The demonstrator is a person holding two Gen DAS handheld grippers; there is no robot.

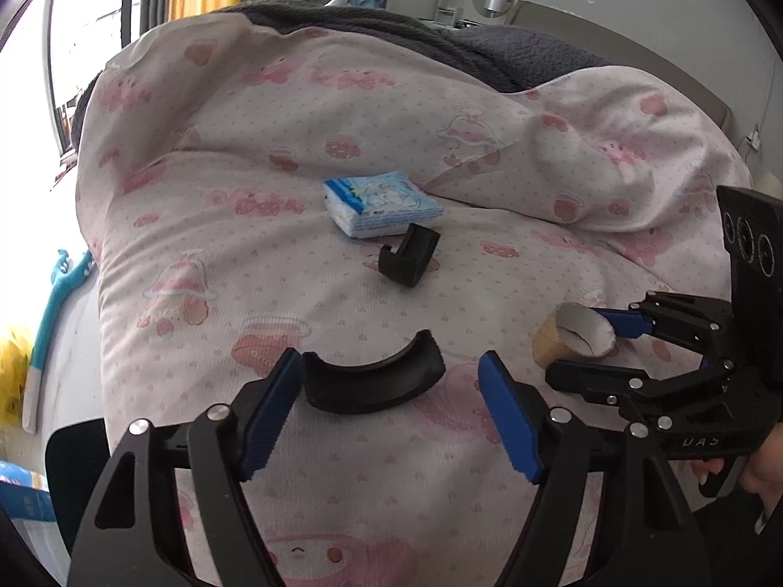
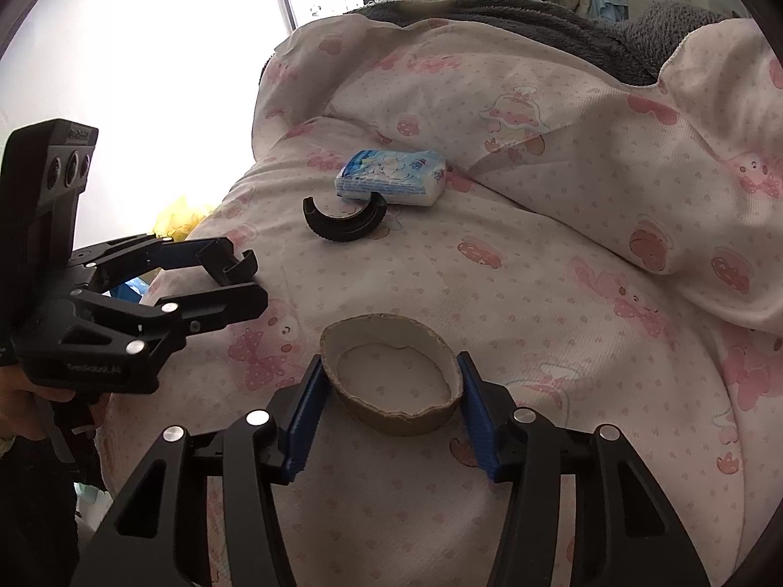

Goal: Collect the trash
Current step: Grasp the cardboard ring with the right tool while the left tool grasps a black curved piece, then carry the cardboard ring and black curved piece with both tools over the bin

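Note:
On a pink-patterned quilt (image 1: 342, 112) lie a blue tissue pack (image 1: 381, 201), a black curved half-ring (image 1: 408, 254) and a second black curved piece (image 1: 374, 384). My left gripper (image 1: 389, 408) is open, its blue pads on either side of the second black piece, which also shows in the right wrist view (image 2: 227, 259). My right gripper (image 2: 391, 406) has its pads against both sides of a cardboard tube (image 2: 391, 379), which rests on the quilt. In the left wrist view the right gripper (image 1: 599, 347) brackets the tube (image 1: 575, 337). The tissue pack (image 2: 391, 176) and half-ring (image 2: 345, 220) lie beyond.
A grey blanket (image 1: 514, 56) lies behind the quilt. The quilt rises in a thick fold (image 2: 660, 156) at the right. A teal and white handled item (image 1: 46, 332) and something yellow (image 1: 12, 372) lie off the quilt's left edge. Curtains and a window are behind.

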